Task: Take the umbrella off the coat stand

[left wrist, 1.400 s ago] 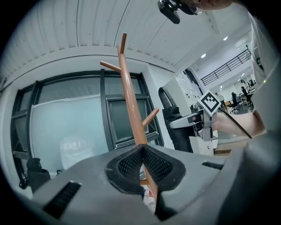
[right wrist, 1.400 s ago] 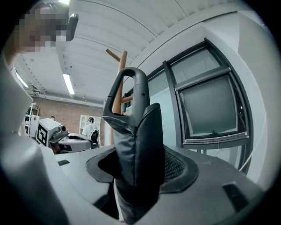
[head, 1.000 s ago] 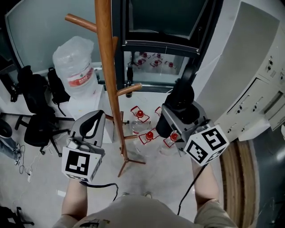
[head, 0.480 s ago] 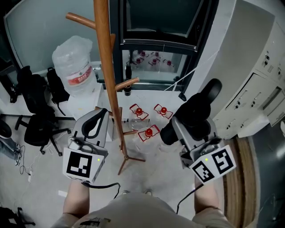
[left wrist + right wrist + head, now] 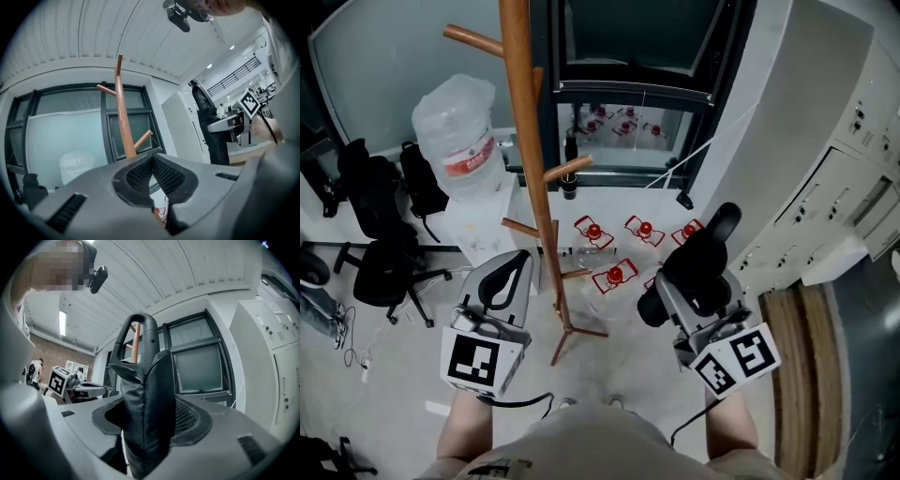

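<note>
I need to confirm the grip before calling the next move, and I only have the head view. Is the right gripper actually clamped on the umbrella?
Observer: Yes. In the right gripper view, both pads of the right gripper press on the fabric of the folded black umbrella.
Operator: Is the left gripper helping to hold it?
Observer: No. The left gripper view shows the left gripper with its jaws together and nothing between them.
Operator: What is it facing?
Observer: The coat stand, whose pole rises beyond the left gripper's jaws and is not touched by them.
</note>
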`<state>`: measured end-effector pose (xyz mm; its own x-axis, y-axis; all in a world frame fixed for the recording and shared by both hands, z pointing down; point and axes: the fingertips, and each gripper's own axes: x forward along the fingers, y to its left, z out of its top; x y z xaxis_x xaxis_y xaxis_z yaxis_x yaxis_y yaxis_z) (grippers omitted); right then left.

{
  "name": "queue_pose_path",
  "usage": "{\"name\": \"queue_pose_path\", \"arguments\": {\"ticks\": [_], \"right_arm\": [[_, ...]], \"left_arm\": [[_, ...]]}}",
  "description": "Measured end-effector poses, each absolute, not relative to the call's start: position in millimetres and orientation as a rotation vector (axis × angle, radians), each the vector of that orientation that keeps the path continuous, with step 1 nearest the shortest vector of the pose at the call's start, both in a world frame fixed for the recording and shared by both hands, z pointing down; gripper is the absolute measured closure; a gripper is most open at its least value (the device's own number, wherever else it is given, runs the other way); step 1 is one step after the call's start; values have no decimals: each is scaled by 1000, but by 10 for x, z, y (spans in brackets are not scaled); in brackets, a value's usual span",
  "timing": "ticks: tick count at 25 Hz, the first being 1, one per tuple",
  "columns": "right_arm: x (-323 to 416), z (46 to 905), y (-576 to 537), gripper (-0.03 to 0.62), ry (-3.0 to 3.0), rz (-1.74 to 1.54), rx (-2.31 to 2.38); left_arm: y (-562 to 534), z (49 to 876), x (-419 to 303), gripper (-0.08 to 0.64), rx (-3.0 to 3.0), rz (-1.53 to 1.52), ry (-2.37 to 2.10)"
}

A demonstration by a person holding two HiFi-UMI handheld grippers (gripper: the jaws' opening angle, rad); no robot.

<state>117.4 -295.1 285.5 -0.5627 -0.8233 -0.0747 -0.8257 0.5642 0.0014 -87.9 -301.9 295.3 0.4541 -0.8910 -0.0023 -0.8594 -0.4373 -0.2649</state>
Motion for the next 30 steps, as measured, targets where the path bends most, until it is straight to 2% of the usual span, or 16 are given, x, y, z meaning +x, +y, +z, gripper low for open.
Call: {"name": "queue_pose_path", "arguments": {"ticks": [30], "right_arm": [[994, 3061, -2680, 336, 2797, 0, -1410]], "left_arm": [[-2692, 3084, -1013, 552, -2485, -240, 1558]]}}
